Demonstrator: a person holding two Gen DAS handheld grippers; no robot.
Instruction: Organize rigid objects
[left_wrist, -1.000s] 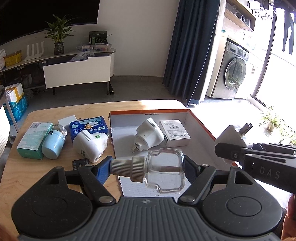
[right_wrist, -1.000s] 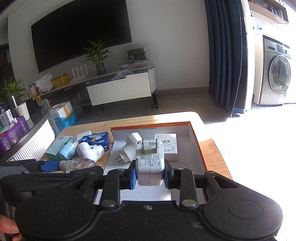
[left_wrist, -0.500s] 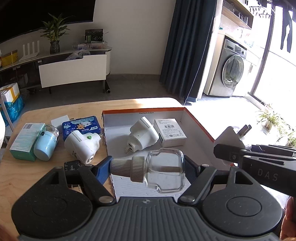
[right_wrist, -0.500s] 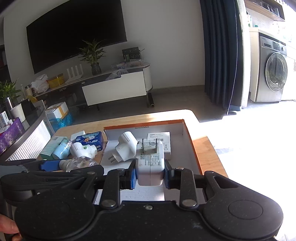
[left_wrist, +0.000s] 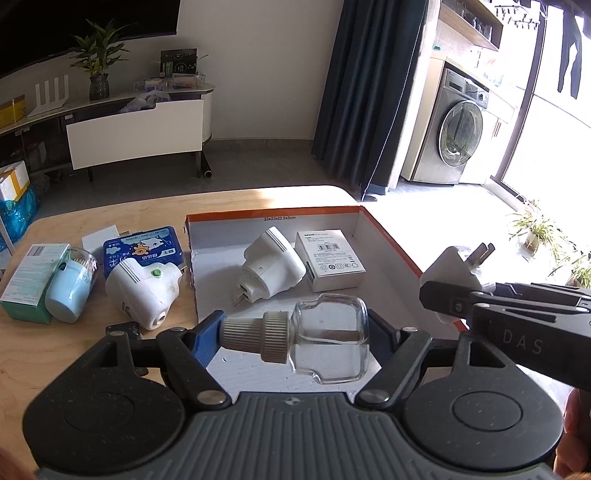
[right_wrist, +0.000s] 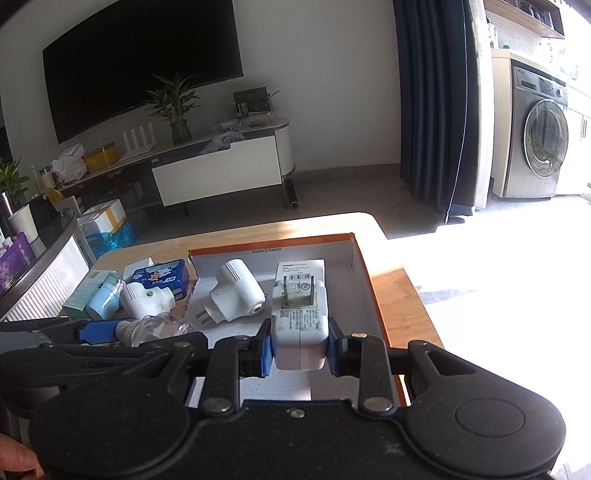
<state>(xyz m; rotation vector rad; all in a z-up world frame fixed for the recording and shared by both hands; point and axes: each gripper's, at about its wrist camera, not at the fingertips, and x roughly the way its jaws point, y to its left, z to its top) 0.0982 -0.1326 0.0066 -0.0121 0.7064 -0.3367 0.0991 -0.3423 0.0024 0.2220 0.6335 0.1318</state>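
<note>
Both grippers loaded above the orange-edged white cardboard box (left_wrist: 388, 236).
Left gripper (left_wrist: 295, 334) clamps a clear glass bottle with ribbed cap (left_wrist: 325, 341); right gripper (right_wrist: 299, 345) pinches a white square plug adapter (right_wrist: 299, 328).

Both scenes are viewed closely from behind each claw, angled down across the surface (left_wrist: 110, 369); the orange-rimmed box (left_wrist: 273, 215) (right_wrist: 271, 242) is shared, seen from neighbouring positions.
</note>
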